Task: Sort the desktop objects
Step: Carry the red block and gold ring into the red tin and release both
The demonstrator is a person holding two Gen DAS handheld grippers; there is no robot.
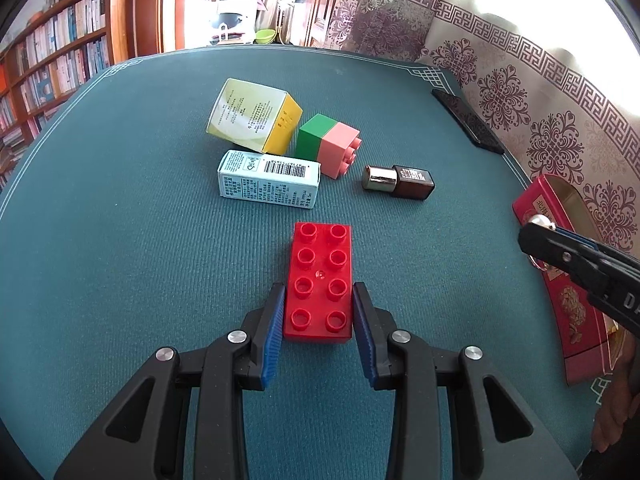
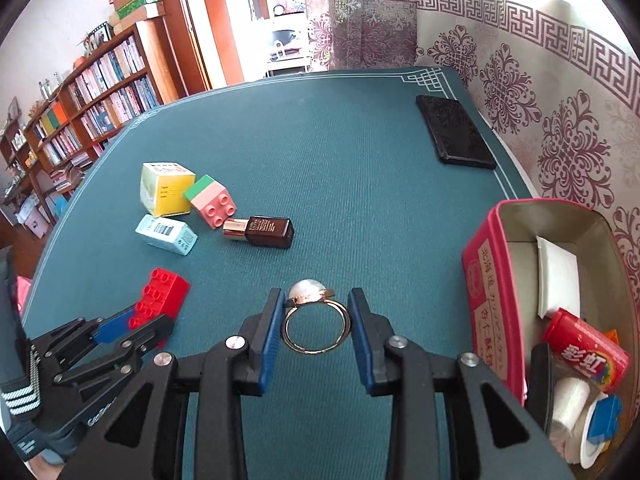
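A red eight-stud brick (image 1: pixel 318 280) lies lengthwise between the blue pads of my left gripper (image 1: pixel 319 292), which is shut on its near half. In the right wrist view the left gripper (image 2: pixel 132 320) holds the same red brick (image 2: pixel 162 292) at the lower left. My right gripper (image 2: pixel 316 300) is shut on a gold ring with a pearl top (image 2: pixel 314 330), and both pads touch the band. From the left wrist view, the right gripper (image 1: pixel 536 240) hangs next to the open red tin (image 1: pixel 560 296).
On the green mat (image 1: pixel 120 220) lie a yellow box (image 1: pixel 256 118), a green-and-pink brick (image 1: pixel 328 144), a pale blue box (image 1: pixel 268 184), a brown bottle (image 1: pixel 400 182) and a black case (image 1: pixel 466 122). The red tin (image 2: pixel 490 280) at the right holds several items.
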